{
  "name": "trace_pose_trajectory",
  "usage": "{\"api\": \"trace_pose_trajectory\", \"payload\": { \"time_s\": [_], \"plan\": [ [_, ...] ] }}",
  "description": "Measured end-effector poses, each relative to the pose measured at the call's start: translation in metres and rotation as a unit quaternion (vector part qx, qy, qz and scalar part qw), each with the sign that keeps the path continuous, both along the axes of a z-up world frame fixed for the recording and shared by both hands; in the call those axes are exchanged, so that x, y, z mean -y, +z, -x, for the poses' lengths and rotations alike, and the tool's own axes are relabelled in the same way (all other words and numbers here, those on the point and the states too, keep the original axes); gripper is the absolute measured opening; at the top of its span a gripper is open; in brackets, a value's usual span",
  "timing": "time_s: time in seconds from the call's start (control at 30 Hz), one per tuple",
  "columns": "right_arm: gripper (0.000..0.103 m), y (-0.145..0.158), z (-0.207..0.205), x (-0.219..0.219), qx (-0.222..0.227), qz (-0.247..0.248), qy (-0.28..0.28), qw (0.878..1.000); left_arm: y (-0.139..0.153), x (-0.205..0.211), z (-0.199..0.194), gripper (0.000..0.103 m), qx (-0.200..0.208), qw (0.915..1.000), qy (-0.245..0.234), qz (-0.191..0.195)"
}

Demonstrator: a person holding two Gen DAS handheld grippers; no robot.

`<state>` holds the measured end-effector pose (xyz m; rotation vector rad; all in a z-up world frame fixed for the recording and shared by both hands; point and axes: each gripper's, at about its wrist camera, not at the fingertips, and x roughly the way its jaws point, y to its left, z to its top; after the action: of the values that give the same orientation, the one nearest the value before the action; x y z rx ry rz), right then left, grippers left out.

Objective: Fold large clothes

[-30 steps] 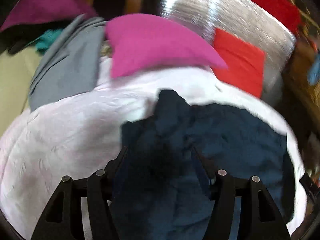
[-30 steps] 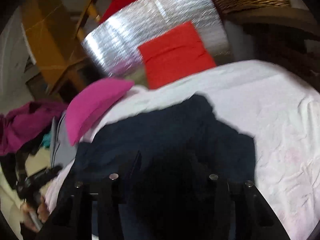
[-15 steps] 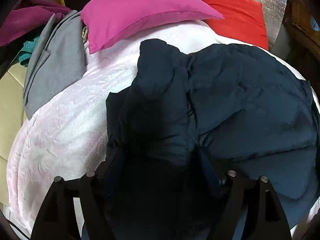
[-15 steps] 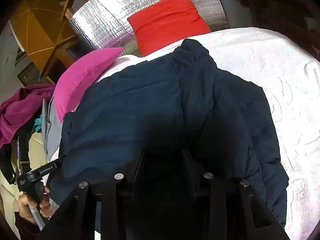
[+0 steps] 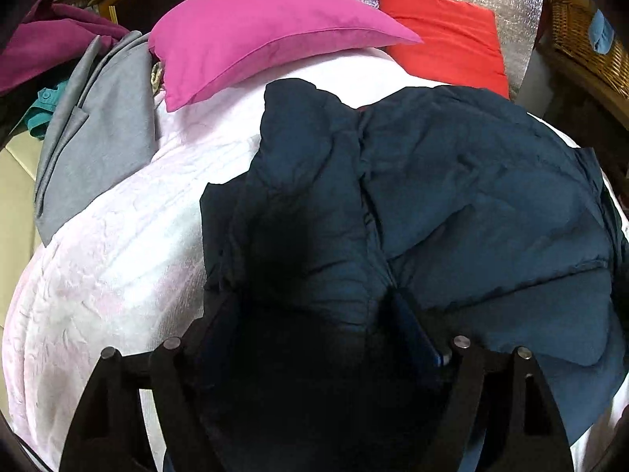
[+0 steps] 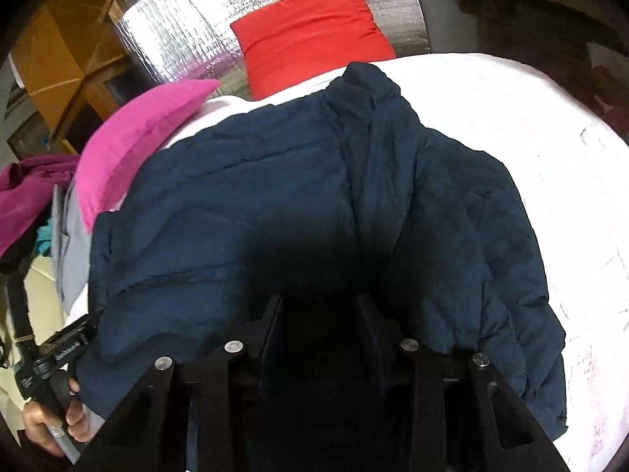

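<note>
Both grippers work the navy jacket [image 5: 471, 196] lying ahead on the bedspread [image 5: 110, 267]: your left gripper [image 5: 314, 314] is opening around its hem, your right gripper [image 6: 318, 306] pinches fabric to anchor the fold.

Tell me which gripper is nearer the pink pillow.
Left. The left gripper, jaws opening around navy jacket fabric, sits at the jacket's pillow-side edge; the right gripper is across the jacket, farther from the pink pillow.
</note>
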<state>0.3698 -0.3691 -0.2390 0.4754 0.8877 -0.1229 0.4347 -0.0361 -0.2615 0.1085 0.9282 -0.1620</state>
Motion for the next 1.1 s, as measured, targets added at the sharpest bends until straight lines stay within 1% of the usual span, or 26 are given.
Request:
{"api": "trace_pose_trajectory", "payload": {
  "time_s": [0.17,0.33,0.5,0.67,0.87,1.1],
  "plan": [
    [0.042,0.000,-0.010,-0.001,-0.026,0.005,0.004,1.000,-0.001,-0.003,-0.003,0.082,0.002,1.0000,-0.003,0.006],
    [0.042,0.000,-0.027,-0.002,-0.067,0.010,0.012,0.998,0.000,-0.003,-0.001,0.082,0.003,0.9999,-0.002,0.013],
    [0.042,0.001,-0.046,-0.003,-0.112,0.016,0.019,0.993,0.000,-0.003,0.000,0.083,0.002,0.9998,-0.001,0.020],
    [0.042,-0.001,-0.065,-0.004,-0.143,0.021,0.017,0.989,-0.003,-0.002,-0.002,0.083,-0.003,0.9998,0.002,0.022],
    [0.042,0.001,-0.082,-0.009,-0.162,0.026,0.009,0.986,-0.005,-0.001,-0.005,0.084,-0.014,0.9996,0.007,0.023],
    [0.043,0.001,-0.105,-0.012,-0.167,0.031,0.007,0.985,-0.008,0.001,-0.011,0.084,-0.023,0.9995,0.009,0.021]
  ]
}}
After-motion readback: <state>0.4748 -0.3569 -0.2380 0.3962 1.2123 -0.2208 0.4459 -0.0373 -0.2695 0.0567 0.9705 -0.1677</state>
